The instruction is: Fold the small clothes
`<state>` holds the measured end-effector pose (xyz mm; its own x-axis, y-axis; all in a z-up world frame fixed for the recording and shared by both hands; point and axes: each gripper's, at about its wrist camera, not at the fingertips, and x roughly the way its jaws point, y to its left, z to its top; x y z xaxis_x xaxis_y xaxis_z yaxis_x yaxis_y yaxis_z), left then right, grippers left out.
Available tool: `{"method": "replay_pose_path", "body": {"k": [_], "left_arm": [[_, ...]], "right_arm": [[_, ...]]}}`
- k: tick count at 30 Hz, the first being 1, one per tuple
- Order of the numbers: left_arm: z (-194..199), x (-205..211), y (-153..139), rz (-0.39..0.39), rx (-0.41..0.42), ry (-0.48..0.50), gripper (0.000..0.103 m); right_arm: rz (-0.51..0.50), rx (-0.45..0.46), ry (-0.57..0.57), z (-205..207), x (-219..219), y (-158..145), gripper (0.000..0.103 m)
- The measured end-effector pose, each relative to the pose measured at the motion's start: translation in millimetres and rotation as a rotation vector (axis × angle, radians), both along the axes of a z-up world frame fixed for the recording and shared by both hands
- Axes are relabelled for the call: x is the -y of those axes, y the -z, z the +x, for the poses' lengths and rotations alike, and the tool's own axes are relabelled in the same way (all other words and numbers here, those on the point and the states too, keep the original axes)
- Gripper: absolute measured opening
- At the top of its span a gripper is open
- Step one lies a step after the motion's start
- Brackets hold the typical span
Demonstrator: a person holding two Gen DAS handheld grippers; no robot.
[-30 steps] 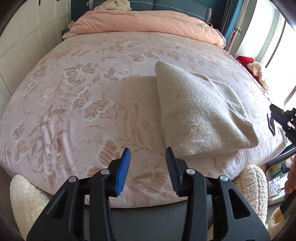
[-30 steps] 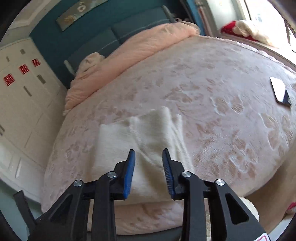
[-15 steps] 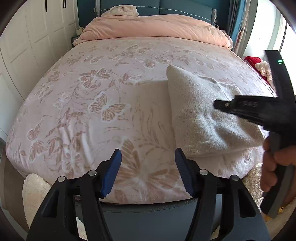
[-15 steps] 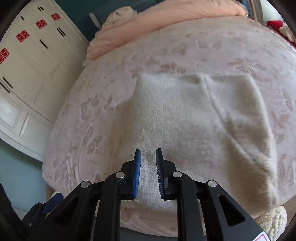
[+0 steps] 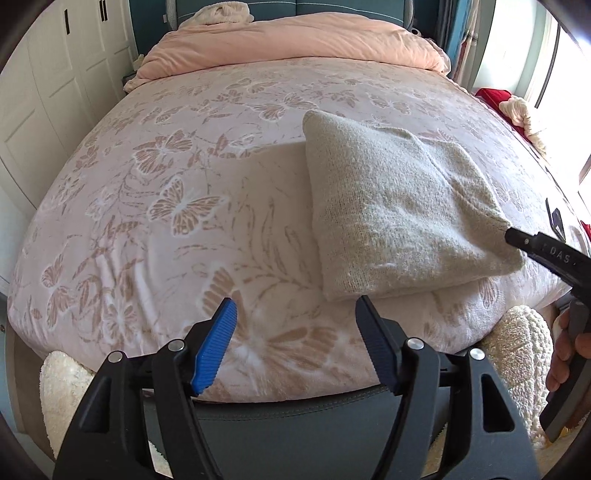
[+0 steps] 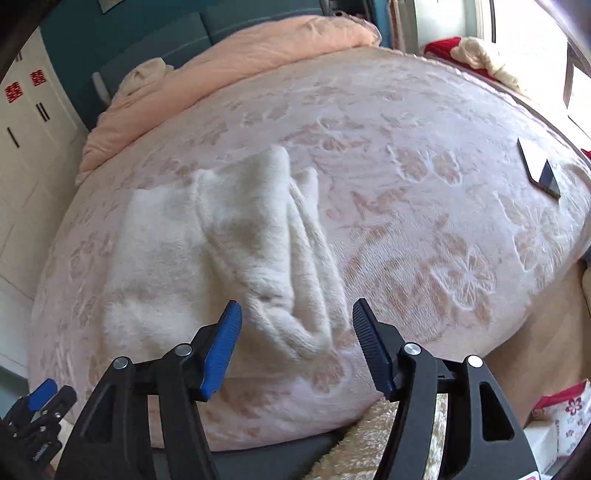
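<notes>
The left gripper (image 5: 295, 321) and right gripper (image 6: 297, 321) (each just opening) stand spread, pinching nothing.

A wide bed (image 5: 155, 206) under a pink butterfly-print coverlet is filling the frame, a peach duvet (image 5: 295, 44) lying bunched along its far end against a teal padded headboard (image 5: 332, 7). White panelled wardrobe doors (image 5: 48, 85) are standing at left. Daylight is pouring through the window (image 5: 517, 55) at upper right (its panes washing out white).
</notes>
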<state>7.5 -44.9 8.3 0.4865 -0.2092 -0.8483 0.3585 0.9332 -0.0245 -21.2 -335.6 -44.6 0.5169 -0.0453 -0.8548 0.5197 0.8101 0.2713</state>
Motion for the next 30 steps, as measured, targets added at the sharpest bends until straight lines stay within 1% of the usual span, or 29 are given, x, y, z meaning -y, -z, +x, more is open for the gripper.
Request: {"method": "replay_pose_path", "body": {"k": [1,2,3,4,5,7,8,9,10,11,12,13,14,15,16,17,18,19,21,23,26,28,30], "left_arm": [[-1,1,0,0.002,-0.002,-0.003,0.066],[-1,1,1,0.005,-0.003,-0.002,0.066],[-2,2,2,0.012,-0.003,-0.001,0.067],[-3,3,2,0.02,-0.001,0.001,0.067],[-4,4,1,0.026,0.003,0.003,0.067],[-5,4,0,0.035,0.011,0.004,0.071],[-6,4,0,0.038,0.015,0.002,0.072],[-6,4,0,0.041,0.016,0.001,0.073],[-5,4,1,0.043,0.012,-0.002,0.073],[-5,5,3,0.044,0.003,-0.003,0.073],[-4,6,6,0.043,-0.006,-0.004,0.073],[-3,7,8,0.041,-0.017,-0.005,0.073],[-3,9,9,0.034,-0.028,-0.004,0.073],[-3,10,10,0.025,-0.041,0.001,0.073],[-3,11,11,0.018,-0.053,0.006,0.073],[-3,11,10,0.01,-0.056,0.011,0.074],[-3,10,9,-0.002,-0.057,0.011,0.08],[-1,8,8,-0.021,-0.061,0.003,0.084],[6,4,6,-0.094,-0.086,-0.014,0.087],[19,6,5,-0.159,-0.124,-0.033,0.089],[45,20,7,-0.228,-0.171,-0.042,0.09],[62,33,10,-0.259,-0.191,-0.04,0.091],[81,47,18,-0.275,-0.216,-0.027,0.092]], "right_arm": [[0.066,-0.006,-0.007,4,1,11,0.062],[0.107,-0.002,-0.008,3,2,18,0.056],[0.111,0.009,-0.001,5,3,17,0.047],[0.114,0.035,-0.005,4,1,11,0.027],[0.121,0.078,-0.004,3,1,0,0.021],[0.13,0.185,-0.009,-4,2,-28,0.016],[0.115,0.216,-0.016,-6,1,-39,0.015],[0.095,0.226,-0.026,-7,1,-44,0.014],[0.072,0.207,-0.037,-5,1,-40,0.015],[0.053,0.151,-0.043,-1,3,-26,0.015],[0.046,0.061,-0.049,5,6,1,0.015],[0.067,-0.015,-0.055,9,9,28,0.016],[0.099,-0.009,-0.052,5,11,42,0.017],[0.095,0.023,-0.041,1,11,37,0.017],[0.092,0.034,-0.046,0,10,28,0.019],[0.091,0.047,-0.042,-1,9,20,0.024],[0.096,0.066,-0.031,-3,9,12,0.028],[0.101,0.08,-0.026,-3,10,6,0.035],[0.082,0.098,-0.022,-3,12,-5,0.043],[0.06,0.116,-0.012,-1,16,-11,0.067],[0.072,0.11,-0.001,12,25,-10,0.076],[0.082,0.084,-0.003,25,30,-3,0.079],[0.119,0.063,-0.018,37,34,8,0.08]]}}
